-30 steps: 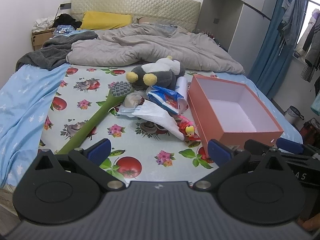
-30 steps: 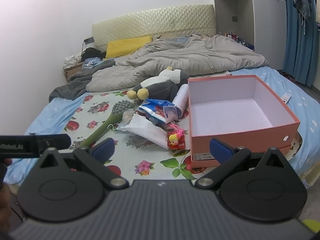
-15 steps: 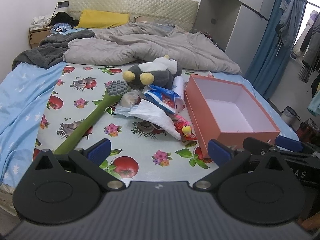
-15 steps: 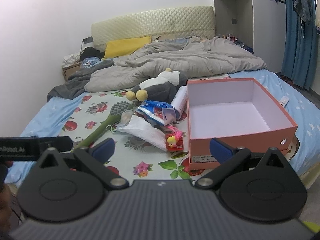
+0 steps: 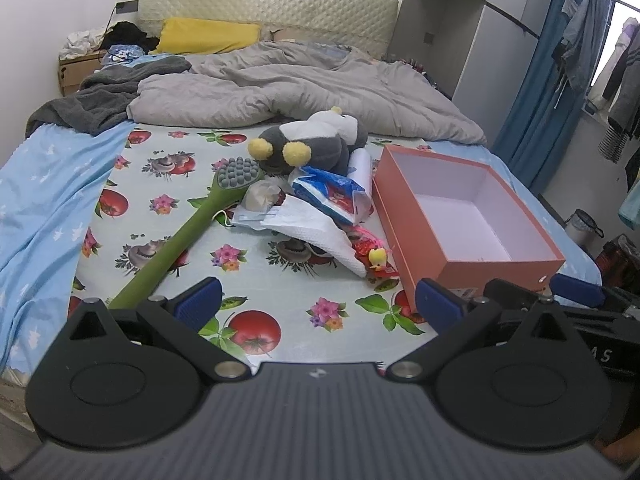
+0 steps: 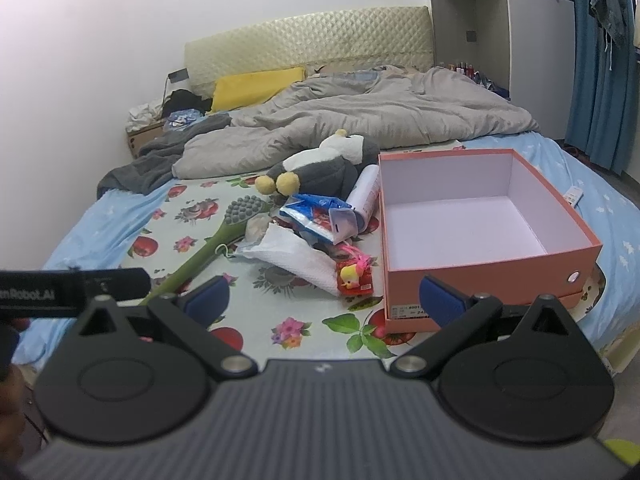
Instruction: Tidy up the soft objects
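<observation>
A grey and white plush toy [image 5: 316, 142] [image 6: 324, 166] with yellow feet lies on the fruit-patterned mat [image 5: 168, 184] on the bed. In front of it is a pile: a blue snack bag [image 5: 332, 194] [image 6: 320, 216], a white cloth [image 5: 316, 228] [image 6: 296, 256], a white tube [image 6: 366, 192] and a small red and pink packet with a yellow chick [image 5: 374, 254] [image 6: 354, 274]. An open, empty pink box [image 5: 472, 216] [image 6: 480, 220] stands to the right. My left gripper [image 5: 318, 304] and my right gripper [image 6: 324, 294] are both open, empty, near the bed's front edge.
A long green brush [image 5: 192, 232] [image 6: 212, 246] lies left of the pile. A grey duvet [image 5: 304, 84], a dark blanket [image 5: 108, 100] and a yellow pillow [image 5: 208, 36] fill the far bed. Blue curtains [image 5: 536, 92] and a wardrobe stand at right.
Both grippers have drifted slightly closer to the bed and pile. Both stay open and empty. Nothing on the bed has moved.
</observation>
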